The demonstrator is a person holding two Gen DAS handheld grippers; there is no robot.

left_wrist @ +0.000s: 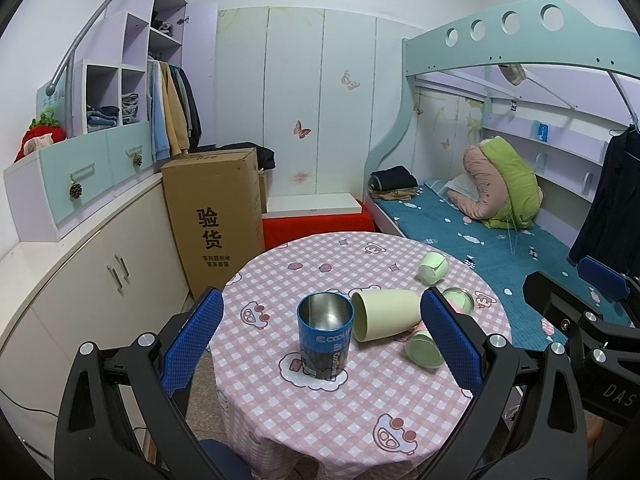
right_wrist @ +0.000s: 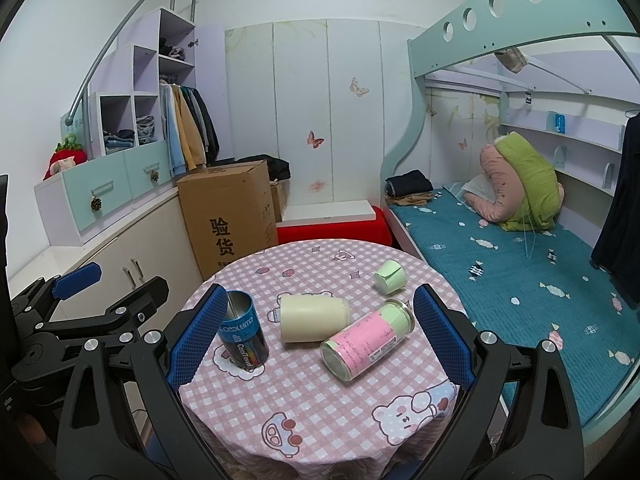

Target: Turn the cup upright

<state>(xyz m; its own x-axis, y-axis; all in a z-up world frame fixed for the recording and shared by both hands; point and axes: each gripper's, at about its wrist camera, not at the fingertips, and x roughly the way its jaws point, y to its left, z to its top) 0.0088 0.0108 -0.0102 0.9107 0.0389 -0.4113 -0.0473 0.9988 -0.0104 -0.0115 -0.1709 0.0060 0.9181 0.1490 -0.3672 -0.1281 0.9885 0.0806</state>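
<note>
A blue metal cup (left_wrist: 325, 334) stands upright on the round table (left_wrist: 340, 420); it also shows in the right wrist view (right_wrist: 243, 334). A cream cup (left_wrist: 386, 314) lies on its side beside it, also seen from the right (right_wrist: 313, 317). A pink-and-green glass cup (right_wrist: 366, 340) lies on its side, partly hidden in the left wrist view (left_wrist: 424, 347). A small pale green cup (left_wrist: 433, 267) lies tipped farther back (right_wrist: 390, 276). My left gripper (left_wrist: 324, 344) is open around the blue cup without touching it. My right gripper (right_wrist: 316, 338) is open and empty.
The table has a pink checked cloth (right_wrist: 320, 420). A cardboard box (left_wrist: 216, 216) and low cabinets (left_wrist: 100, 280) stand to the left. A bunk bed with a teal mattress (right_wrist: 520, 280) runs along the right. The right gripper shows at the left view's edge (left_wrist: 592, 312).
</note>
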